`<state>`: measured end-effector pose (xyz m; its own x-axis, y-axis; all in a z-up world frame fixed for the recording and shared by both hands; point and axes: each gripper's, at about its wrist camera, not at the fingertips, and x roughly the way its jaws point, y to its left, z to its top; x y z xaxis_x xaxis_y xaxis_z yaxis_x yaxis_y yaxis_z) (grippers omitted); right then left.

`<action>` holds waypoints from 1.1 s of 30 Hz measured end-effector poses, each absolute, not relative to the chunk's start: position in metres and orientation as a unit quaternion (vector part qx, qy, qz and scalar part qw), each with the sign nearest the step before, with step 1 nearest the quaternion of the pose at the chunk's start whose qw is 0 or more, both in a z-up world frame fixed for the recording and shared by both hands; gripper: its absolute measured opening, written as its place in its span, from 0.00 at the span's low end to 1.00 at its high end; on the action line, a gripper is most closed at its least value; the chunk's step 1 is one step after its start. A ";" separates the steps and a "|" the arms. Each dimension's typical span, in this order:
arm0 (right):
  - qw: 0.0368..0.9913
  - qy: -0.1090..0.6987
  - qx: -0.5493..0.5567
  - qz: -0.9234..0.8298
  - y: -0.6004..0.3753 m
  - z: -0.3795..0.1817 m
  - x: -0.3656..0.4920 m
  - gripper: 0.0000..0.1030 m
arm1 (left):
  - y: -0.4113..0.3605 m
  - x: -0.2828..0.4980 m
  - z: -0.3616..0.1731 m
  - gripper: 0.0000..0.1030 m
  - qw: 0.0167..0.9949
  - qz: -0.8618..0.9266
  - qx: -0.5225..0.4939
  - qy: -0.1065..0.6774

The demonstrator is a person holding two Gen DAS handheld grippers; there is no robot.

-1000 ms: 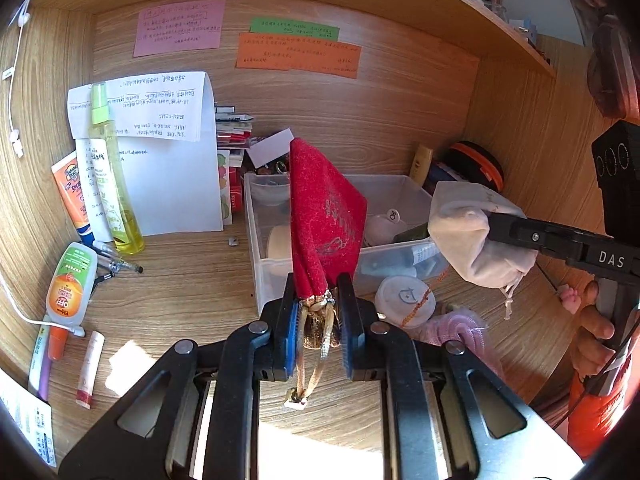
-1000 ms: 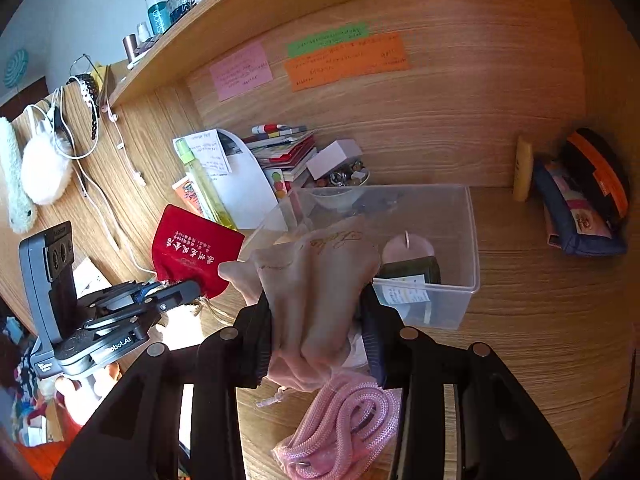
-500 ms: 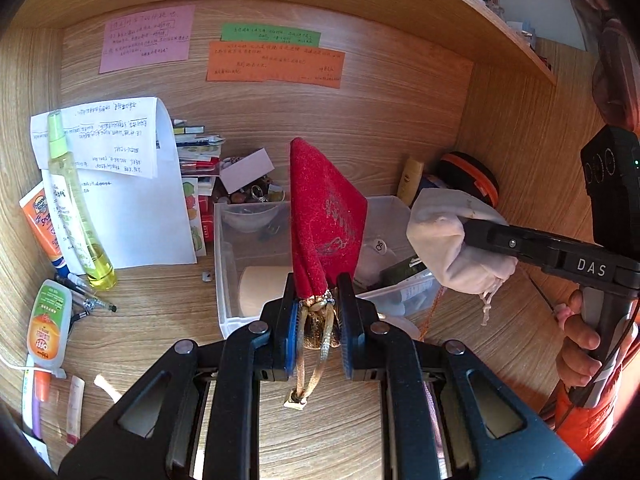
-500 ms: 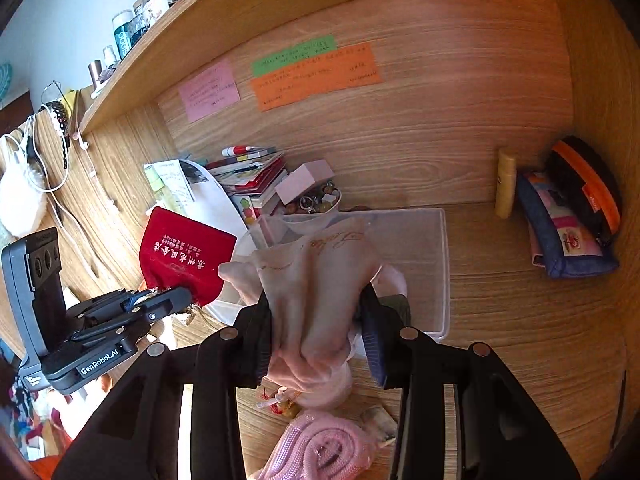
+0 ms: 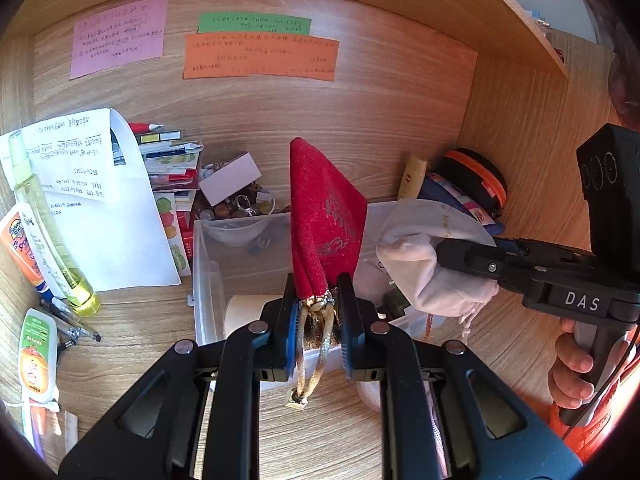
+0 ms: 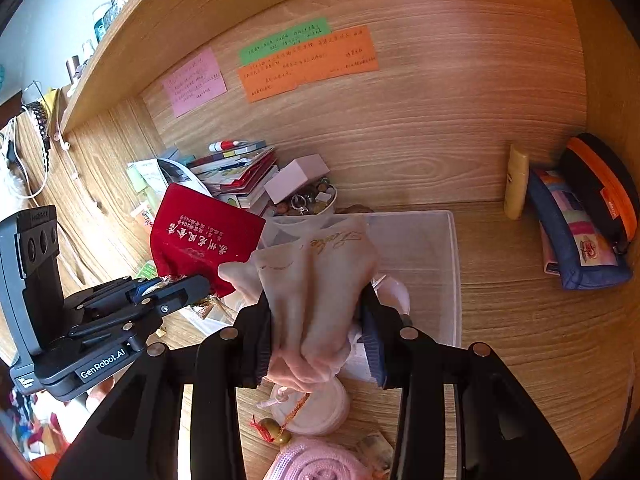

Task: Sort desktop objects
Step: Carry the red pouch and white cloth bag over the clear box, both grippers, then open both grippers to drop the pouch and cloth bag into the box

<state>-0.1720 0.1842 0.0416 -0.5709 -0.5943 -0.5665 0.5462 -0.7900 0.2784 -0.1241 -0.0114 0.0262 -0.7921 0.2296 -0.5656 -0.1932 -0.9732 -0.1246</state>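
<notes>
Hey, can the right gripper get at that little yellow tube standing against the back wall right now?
Probably not as it stands. The right gripper is shut on the cream pouch, so its jaws are full. The path to the yellow tube over the bare desk beside the clear bin looks open.

The left tool (image 5: 313,310) pinches a red pouch (image 5: 324,220) by its gathered neck, upright over the clear bin (image 5: 204,272). To the right, the right tool (image 5: 444,254) grips a cream pouch (image 5: 420,264).
</notes>
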 end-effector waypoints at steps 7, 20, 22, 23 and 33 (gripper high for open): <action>0.315 -0.034 0.343 -0.884 0.173 0.036 -0.190 0.34 | -0.010 -0.143 0.016 0.16 0.115 0.940 -0.321 -0.032; 0.306 -0.003 0.374 -0.876 0.152 0.008 -0.210 0.34 | -0.002 -0.157 -0.006 0.16 0.116 0.930 -0.349 -0.026; 0.307 0.000 0.378 -0.874 0.149 0.005 -0.211 0.34 | -0.003 -0.157 -0.006 0.16 0.117 0.929 -0.350 -0.027; 0.306 0.003 0.378 -0.874 0.148 0.003 -0.211 0.34 | -0.003 -0.157 -0.006 0.16 0.116 0.929 -0.349 -0.026; 0.301 0.037 0.379 -0.874 0.139 -0.001 -0.206 0.41 | -0.001 -0.151 0.000 0.19 0.114 0.933 -0.339 -0.026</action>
